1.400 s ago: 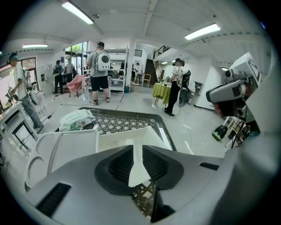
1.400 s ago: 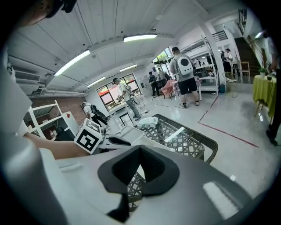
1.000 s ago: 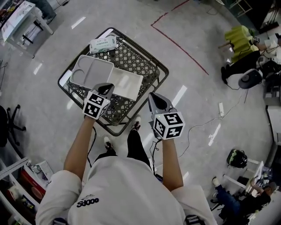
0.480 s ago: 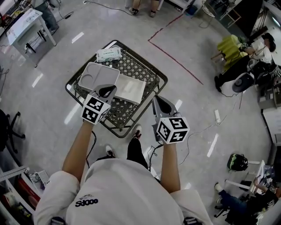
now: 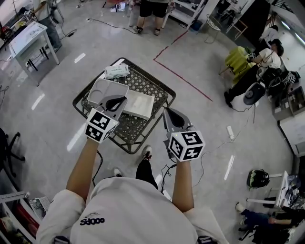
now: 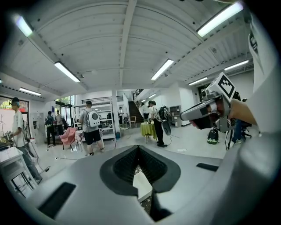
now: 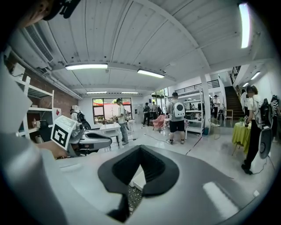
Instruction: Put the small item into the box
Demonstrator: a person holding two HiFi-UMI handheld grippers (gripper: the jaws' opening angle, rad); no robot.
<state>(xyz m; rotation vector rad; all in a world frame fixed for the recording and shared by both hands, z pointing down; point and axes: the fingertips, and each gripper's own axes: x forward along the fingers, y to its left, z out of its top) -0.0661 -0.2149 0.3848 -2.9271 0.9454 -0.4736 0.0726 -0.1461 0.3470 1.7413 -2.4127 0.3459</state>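
A black mesh table (image 5: 159, 90) stands on the floor below me. On it lie a grey compartment tray (image 5: 101, 89), a flat white box (image 5: 140, 105) and a white-green wipes pack (image 5: 116, 71) at the far edge. My left gripper (image 5: 115, 102) hangs high above the tray, jaws closed and empty. My right gripper (image 5: 168, 116) hovers over the table's near right corner, also closed with nothing in it. Both gripper views look out level across the room; the left gripper (image 6: 139, 149) and the right gripper (image 7: 140, 150) show only a sliver of the white box (image 6: 143, 184) under their jaws. No small item is distinguishable.
Several people stand at the far side near shelves (image 5: 152, 8). A seated person and a yellow-covered chair (image 5: 238, 59) are at the right. A white desk (image 5: 28, 38) is far left. A red line (image 5: 183, 78) and cables cross the floor.
Both grippers have risen away from the table, which now looks smaller and lower. The head view has tipped up, bringing people at the far side into sight.
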